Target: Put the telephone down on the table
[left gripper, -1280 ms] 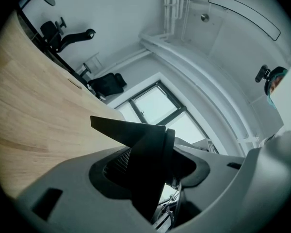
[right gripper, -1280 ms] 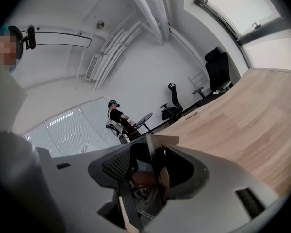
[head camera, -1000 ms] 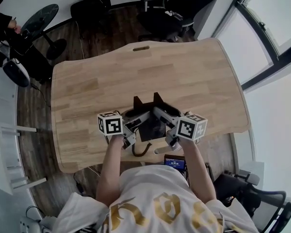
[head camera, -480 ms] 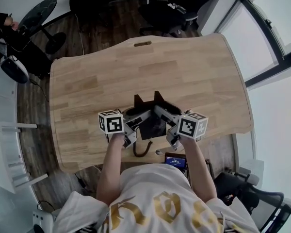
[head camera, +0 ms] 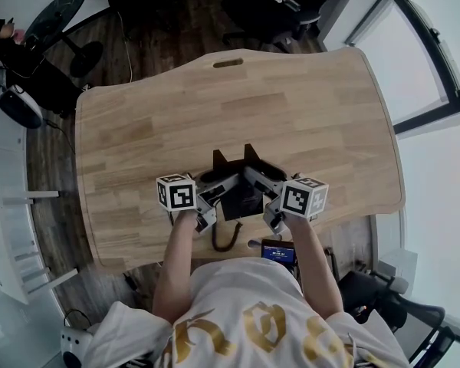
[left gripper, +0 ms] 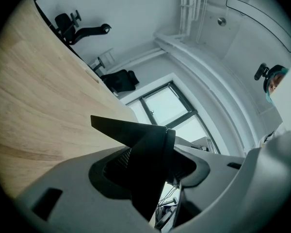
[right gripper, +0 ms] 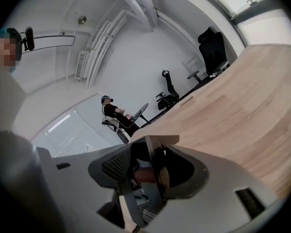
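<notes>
A black telephone [head camera: 238,191] hangs just over the near part of the wooden table [head camera: 291,113], held between both grippers. Its dark cord [head camera: 225,237] dangles past the front edge. My left gripper [head camera: 217,185] clamps the telephone's left side and my right gripper [head camera: 261,182] clamps its right side. In the left gripper view a black angled panel of the telephone [left gripper: 146,154] fills the gap between the grey jaws. The right gripper view shows a thin black edge of the telephone [right gripper: 154,171] wedged between the jaws, with the tabletop [right gripper: 242,101] beyond.
Black office chairs [head camera: 268,6] stand past the table's far edge. A round dark side table [head camera: 55,20] and a seated person [head camera: 0,37] are at far left. A small device with a blue screen [head camera: 278,251] sits below the front edge. Windows line the right side.
Both grippers have sunk slightly toward the tabletop with the telephone still clamped between them. The head view has shifted a little.
</notes>
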